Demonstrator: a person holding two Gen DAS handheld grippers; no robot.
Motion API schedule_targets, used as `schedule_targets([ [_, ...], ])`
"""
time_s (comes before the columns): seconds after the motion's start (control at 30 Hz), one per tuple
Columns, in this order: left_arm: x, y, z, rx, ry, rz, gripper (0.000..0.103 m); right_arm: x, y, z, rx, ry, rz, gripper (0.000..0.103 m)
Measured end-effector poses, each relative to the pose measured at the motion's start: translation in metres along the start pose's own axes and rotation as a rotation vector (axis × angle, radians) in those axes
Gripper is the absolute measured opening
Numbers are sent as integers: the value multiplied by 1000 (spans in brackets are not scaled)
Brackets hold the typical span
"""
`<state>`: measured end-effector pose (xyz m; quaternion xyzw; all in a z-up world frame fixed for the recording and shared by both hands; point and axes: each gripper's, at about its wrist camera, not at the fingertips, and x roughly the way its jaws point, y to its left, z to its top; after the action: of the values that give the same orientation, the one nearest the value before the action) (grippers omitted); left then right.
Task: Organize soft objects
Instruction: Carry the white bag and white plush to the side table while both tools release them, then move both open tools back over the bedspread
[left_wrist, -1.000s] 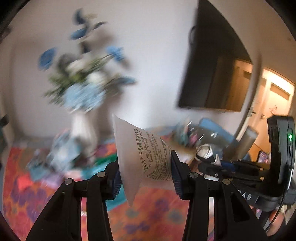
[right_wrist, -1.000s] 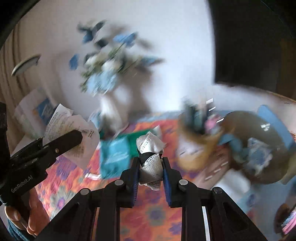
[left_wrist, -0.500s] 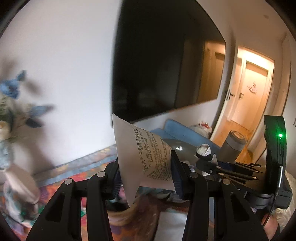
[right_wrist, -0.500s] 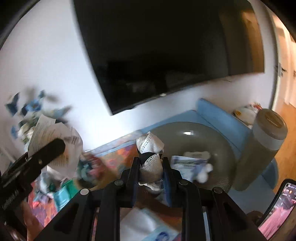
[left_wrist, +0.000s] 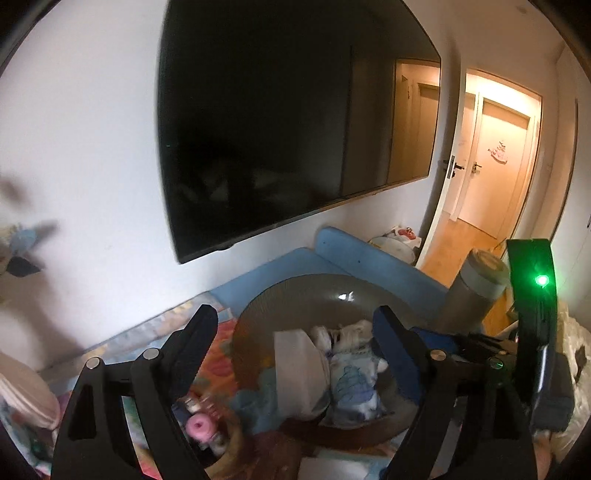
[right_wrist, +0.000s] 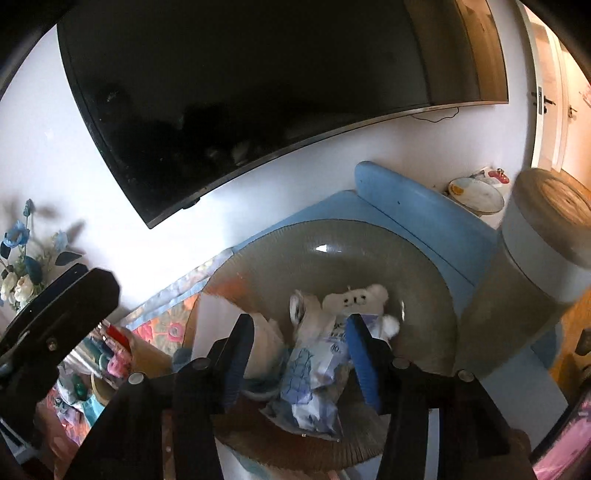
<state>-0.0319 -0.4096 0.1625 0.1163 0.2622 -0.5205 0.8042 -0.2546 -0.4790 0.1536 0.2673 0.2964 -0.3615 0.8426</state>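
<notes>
A wide grey ribbed bowl (left_wrist: 295, 295) (right_wrist: 369, 243) sits below both grippers and holds soft things. A white wipes packet (left_wrist: 299, 365) (right_wrist: 221, 314) drops tilted into it under my left gripper (left_wrist: 295, 317), whose jaws are opening wide with nothing pressed between them. My right gripper (right_wrist: 299, 321) is also opening. The crumpled white cloth (right_wrist: 306, 317) lies loose between its blue pads, on blue-printed soft packs (right_wrist: 314, 384) (left_wrist: 354, 380). A small white plush (right_wrist: 354, 297) rests further back in the bowl.
A basket of small items (left_wrist: 207, 435) stands left of the bowl on a floral cloth (left_wrist: 218, 354). A blue seat (right_wrist: 406, 206) and a grey lidded bin (right_wrist: 543, 240) are behind and to the right. A dark TV (left_wrist: 277, 129) hangs on the wall.
Both grippers swung right from the flower vase to over the bowl. The left jaws spread and let the wipes packet go. The right jaws parted from the white cloth.
</notes>
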Motion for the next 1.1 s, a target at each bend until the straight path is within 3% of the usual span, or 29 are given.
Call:
schedule_targets([
  [0.23,-68,43,-16,-97,-41,-30,85,-22,7,-21,15,-6,26,54],
  [0.4,-139,85,-28,-165,-90,7,85,-48,39,-38,-31,-19,72,55],
  [0.5,-196,116,-43,-189,-120,82,85,-67,67,-50,-78,-32,115,56],
  [0.67,-298,166,-66,-231,-171,309,88,-97,130,-78,-192,-53,217,56],
  [0.73,-333,184,-82,-246,-188,354,89,-104,155,-90,-238,-49,255,57],
  [0.77,-349,192,-91,-259,-194,383,91,-106,171,-98,-269,-44,284,57],
  [0.8,-360,198,-99,-269,-199,407,100,-108,185,-106,-295,-37,310,57],
  [0.93,-389,231,-148,-368,-248,488,103,-98,245,-148,-424,12,381,58],
  [1.07,-369,268,-208,-461,-172,593,103,-64,287,-199,-503,67,458,84],
  [1.1,-355,282,-228,-489,-132,633,103,-56,293,-214,-532,44,504,85],
])
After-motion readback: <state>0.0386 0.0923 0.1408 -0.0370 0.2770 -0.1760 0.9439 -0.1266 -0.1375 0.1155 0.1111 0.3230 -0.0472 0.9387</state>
